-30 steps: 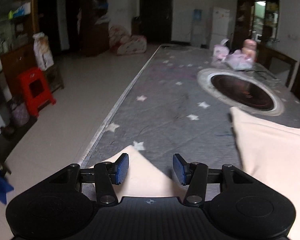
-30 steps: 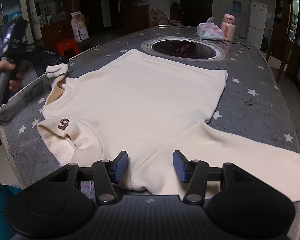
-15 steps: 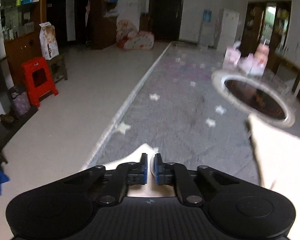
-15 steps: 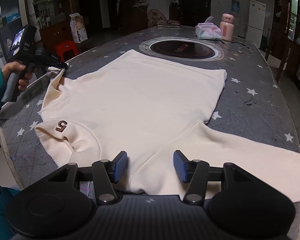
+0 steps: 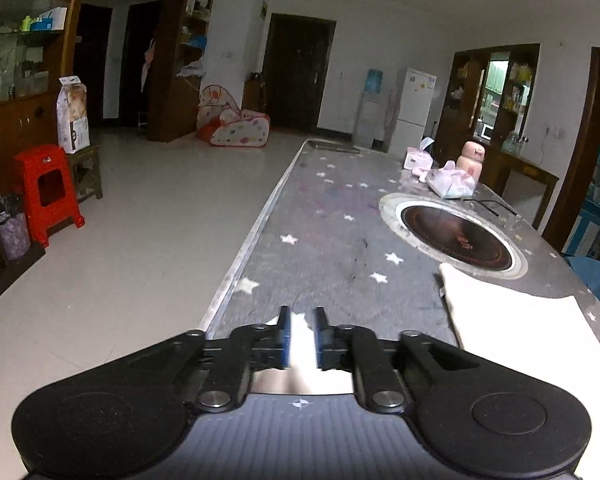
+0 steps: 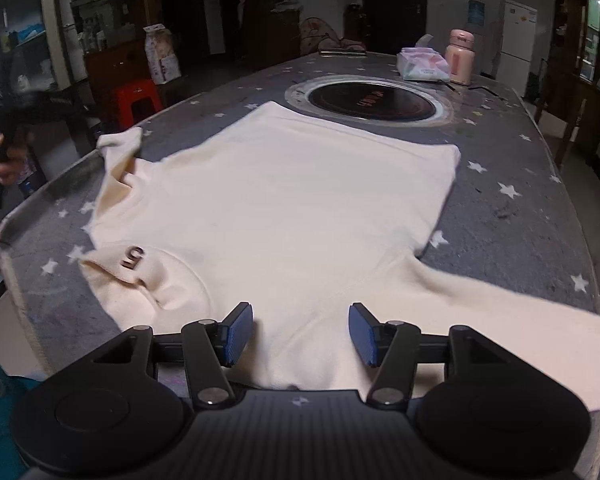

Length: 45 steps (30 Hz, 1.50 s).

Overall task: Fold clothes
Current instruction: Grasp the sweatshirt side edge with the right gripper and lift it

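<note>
The cream sweater (image 6: pixel 284 208) lies spread flat on the star-patterned table (image 6: pixel 512 216), its hem just before the round cooktop (image 6: pixel 370 101). The left gripper (image 5: pixel 300 334), jaws just reopening, has the sleeve end between narrowly parted pads. The right gripper (image 6: pixel 300 334) hovers spread above the sweater's near edge.

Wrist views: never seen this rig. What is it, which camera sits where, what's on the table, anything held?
No robot: a person carries a hand-held gripper in each hand, each with a fisheye camera looking forward along it. One picture comes from the left hand-held gripper, one from the right hand-held gripper. On the starred table lies a cream sweater, with a hob, tissue pack and pink bottle beyond. The right is open over the sweater, holding nothing. The left's jaws have just been opening, a sleeve tip between them; grip unclear.
</note>
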Tool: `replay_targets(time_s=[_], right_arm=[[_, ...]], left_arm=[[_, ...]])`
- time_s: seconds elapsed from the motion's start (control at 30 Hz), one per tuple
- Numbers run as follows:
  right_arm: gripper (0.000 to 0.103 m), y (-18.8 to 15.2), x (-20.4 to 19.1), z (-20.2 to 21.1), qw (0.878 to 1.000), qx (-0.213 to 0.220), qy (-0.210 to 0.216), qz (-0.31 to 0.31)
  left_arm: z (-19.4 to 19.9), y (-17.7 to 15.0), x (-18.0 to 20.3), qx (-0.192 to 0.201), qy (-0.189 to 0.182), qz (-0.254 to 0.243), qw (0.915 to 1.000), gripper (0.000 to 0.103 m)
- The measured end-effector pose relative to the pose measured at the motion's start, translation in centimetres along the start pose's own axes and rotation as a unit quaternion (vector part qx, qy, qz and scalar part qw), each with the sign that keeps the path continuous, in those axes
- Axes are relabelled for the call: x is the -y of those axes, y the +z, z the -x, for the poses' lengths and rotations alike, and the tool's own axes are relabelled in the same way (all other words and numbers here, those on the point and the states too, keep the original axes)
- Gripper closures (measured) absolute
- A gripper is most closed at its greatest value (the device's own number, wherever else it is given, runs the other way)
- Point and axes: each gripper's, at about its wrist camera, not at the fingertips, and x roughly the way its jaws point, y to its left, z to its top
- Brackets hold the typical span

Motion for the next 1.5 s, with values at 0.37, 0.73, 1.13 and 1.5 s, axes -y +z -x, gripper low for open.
replay_targets(time_s=[0.37, 0.73, 1.13, 1.5], right_arm=[[0.055, 10.0, -6.2, -1.0, 0.987, -0.002, 0.138, 0.078], [0.065, 14.6, -13.0, -10.0, 0.977, -0.024, 0.193, 0.089], [0.078, 14.2, -13.4, -13.8, 0.976, -0.048, 0.2, 0.073], [0.1, 13.7, -14.8, -13.4, 0.977, -0.027, 0.188, 0.096]], left_arm=[[-1.6, 1.4, -1.9, -0.015, 0.008, 0.012, 0.9998, 0.055], [-5.1, 0.8, -1.0, -0.058, -0.031, -0.064, 0.9958, 0.055], [-8.1, 0.1, -0.9, -0.075, -0.047, -0.104, 0.9906, 0.083], [-3.4, 1.2, -3.0, 0.019, -0.086, -0.067, 0.9938, 0.096]])
